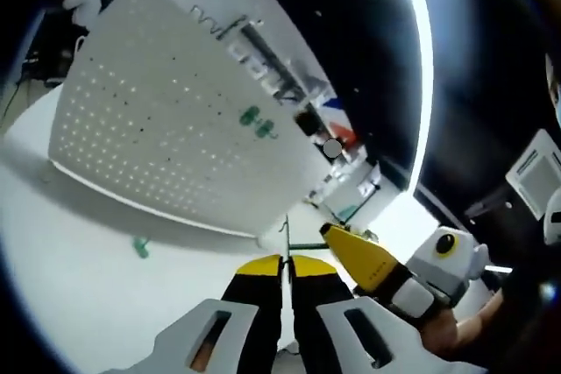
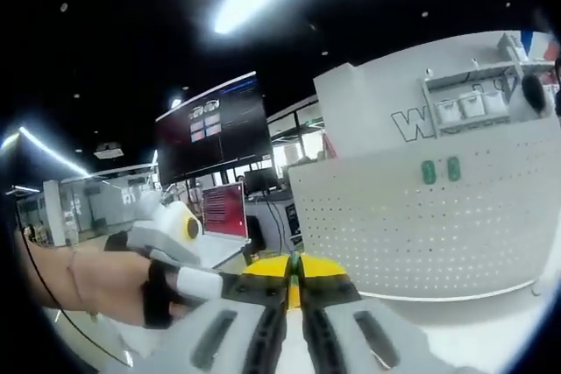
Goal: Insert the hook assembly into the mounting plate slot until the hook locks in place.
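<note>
The white perforated mounting plate stands tilted on the table, with two green hooks fixed on its face. In the right gripper view the same plate carries the green hooks near its top. My left gripper is shut on a thin metal hook assembly that rises between its yellow tips, just in front of the plate's lower corner. A green bar runs from it toward my right gripper, which comes in from the right. My right gripper has its yellow tips pressed together.
A loose green piece lies on the white table left of my left gripper. Shelving with small bins sits above the plate. A hand holding the left gripper sits at the left. Monitors stand behind.
</note>
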A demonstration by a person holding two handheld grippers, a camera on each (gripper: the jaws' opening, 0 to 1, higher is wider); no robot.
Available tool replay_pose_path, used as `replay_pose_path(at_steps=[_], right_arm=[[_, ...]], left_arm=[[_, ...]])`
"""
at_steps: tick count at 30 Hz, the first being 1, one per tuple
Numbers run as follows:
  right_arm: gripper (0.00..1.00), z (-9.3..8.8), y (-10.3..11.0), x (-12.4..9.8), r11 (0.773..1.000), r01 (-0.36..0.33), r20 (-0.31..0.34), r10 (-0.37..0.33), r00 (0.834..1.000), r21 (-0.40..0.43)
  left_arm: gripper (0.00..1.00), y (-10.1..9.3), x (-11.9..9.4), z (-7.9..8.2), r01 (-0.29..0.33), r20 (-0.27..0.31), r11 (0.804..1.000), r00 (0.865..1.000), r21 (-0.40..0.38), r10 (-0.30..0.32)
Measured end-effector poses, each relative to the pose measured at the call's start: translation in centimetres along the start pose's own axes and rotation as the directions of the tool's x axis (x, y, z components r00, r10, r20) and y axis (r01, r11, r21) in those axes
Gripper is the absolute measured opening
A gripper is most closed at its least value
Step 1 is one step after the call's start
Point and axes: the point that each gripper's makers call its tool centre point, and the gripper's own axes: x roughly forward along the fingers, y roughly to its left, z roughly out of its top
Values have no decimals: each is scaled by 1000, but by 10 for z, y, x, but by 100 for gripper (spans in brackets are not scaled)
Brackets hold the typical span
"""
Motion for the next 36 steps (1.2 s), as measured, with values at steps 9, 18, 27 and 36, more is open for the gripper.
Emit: replay_pose_path(at_steps=[9,18,27,36], right_arm=[[9,10,-2,-6,982,-90,-41,99,994,168],[10,1,-1,8,976,-94,-76,111,991,198],[10,-2,6,13,954,-128,-73,153,985,270],[5,-1,5,10,958,-125,-75,149,986,260]], left_arm=[[1,21,-9,14,-130,25,971,992,199,128],[1,9,-5,15,-119,20,918,992,379,121],[1,0,-3,18,-93,32,892,996,443,88],[1,-5,-4,23,-82,46,866,997,493,68]])
